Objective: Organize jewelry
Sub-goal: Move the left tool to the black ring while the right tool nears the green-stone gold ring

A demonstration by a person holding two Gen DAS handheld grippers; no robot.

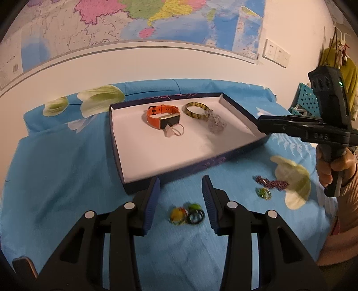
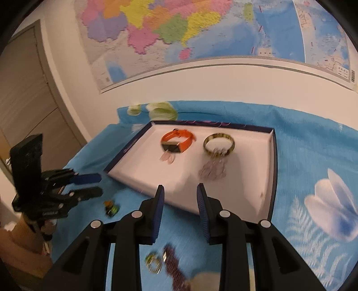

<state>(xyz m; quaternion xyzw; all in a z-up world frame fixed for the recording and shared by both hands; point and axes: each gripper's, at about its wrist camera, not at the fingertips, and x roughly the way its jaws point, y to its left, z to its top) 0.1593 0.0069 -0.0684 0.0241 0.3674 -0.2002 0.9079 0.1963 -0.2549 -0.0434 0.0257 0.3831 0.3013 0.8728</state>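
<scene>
Colourful rings [image 1: 186, 214] between open left hand-held gripper [image 1: 180, 187] fingers

We look from the left tool [image 1: 180, 197] low over the blue cloth [image 1: 67, 170], facing the wall map [image 1: 134, 18], with the tray [image 1: 125, 179] just ahead and slightly left. From the right tool [image 2: 180, 208] we face the same map [image 2: 179, 29], the tray [image 2: 271, 179] close in front. Both views share the tray and its contents, the cloth around it and the map. Each view catches the other tool beside the tray: the right tool [image 1: 260, 122] at its right edge, the left tool [image 2: 98, 184] at its left.
</scene>
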